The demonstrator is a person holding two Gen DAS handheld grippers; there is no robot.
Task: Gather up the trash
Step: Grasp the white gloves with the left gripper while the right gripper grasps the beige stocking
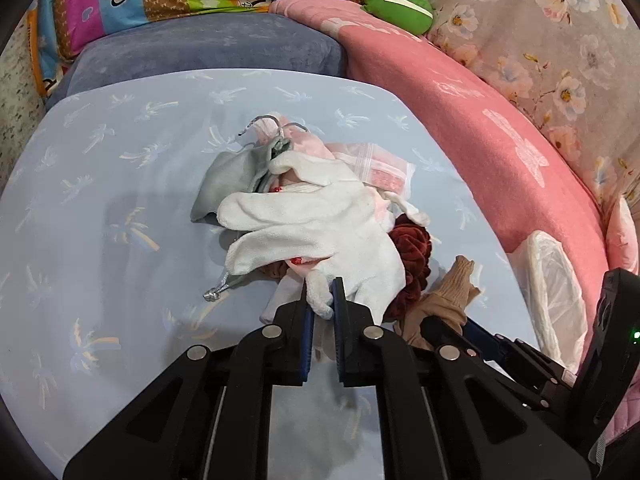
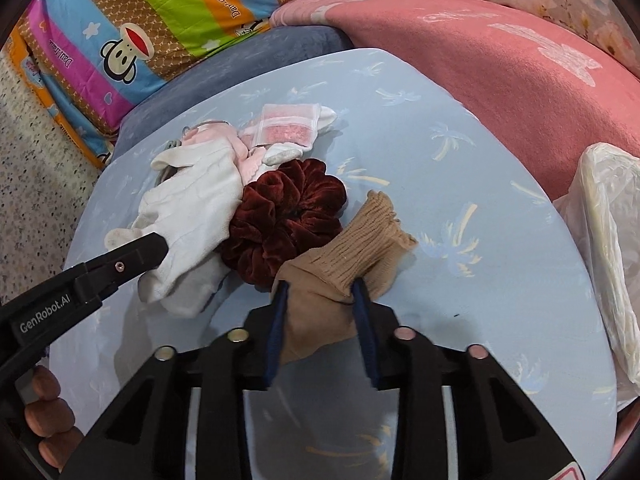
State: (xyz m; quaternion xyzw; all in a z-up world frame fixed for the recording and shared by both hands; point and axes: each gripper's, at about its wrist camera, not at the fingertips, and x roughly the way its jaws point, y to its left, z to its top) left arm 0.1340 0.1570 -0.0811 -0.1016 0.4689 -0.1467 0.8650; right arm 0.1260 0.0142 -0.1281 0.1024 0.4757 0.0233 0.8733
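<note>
A heap of soft items lies on the light blue palm-print table (image 1: 120, 184). My left gripper (image 1: 321, 290) is shut on the cuff end of a white glove (image 1: 312, 220), which also shows in the right wrist view as the white glove (image 2: 196, 208) with the left gripper (image 2: 154, 246) on it. My right gripper (image 2: 320, 292) is shut on a tan stocking (image 2: 352, 248), also seen as the tan stocking (image 1: 448, 296) in the left wrist view. A dark red velvet scrunchie (image 2: 284, 216) lies between the glove and the stocking. Under the glove lie a grey pouch (image 1: 228, 184), pink cloth and a small zip bag (image 2: 290, 128).
A white plastic bag (image 2: 608, 248) hangs at the table's right edge. A pink blanket (image 2: 500, 92), a blue-grey cushion (image 1: 208, 48), a striped cartoon quilt (image 2: 140, 32) and a green plush (image 1: 400, 0) surround the table's far side. A hand (image 2: 44, 412) holds the left gripper.
</note>
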